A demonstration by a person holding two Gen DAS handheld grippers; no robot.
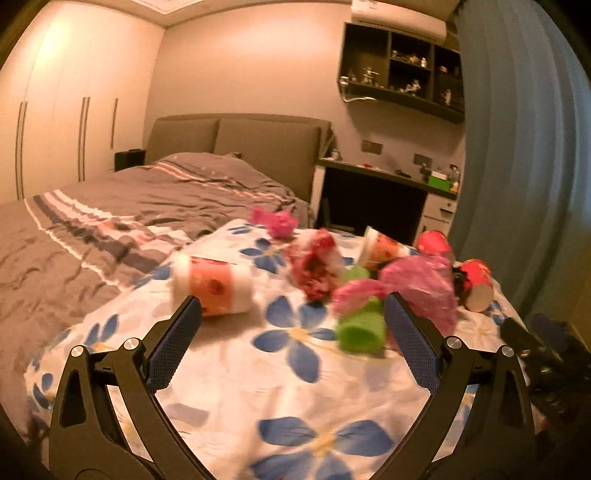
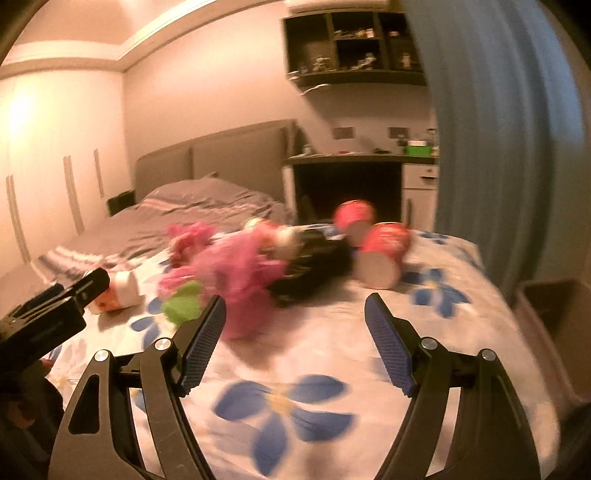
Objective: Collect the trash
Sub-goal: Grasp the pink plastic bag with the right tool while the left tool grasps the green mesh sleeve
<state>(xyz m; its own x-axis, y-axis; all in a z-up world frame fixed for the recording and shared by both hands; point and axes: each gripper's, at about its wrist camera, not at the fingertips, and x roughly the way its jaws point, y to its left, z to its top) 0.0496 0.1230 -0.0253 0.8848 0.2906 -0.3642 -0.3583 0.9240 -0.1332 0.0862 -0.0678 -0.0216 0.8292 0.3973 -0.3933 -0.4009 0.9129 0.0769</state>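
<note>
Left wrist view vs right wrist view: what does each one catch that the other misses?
Only the left wrist view: the whole white cup with the orange band lying on its side, and the air conditioner above the shelf.

Only the right wrist view: the black crumpled bag in full, and a dark bin past the bed's right edge.

Both: the flowered sheet, pink bag, green wad, red cups, and open, empty jaws on the left gripper and right gripper.
</note>
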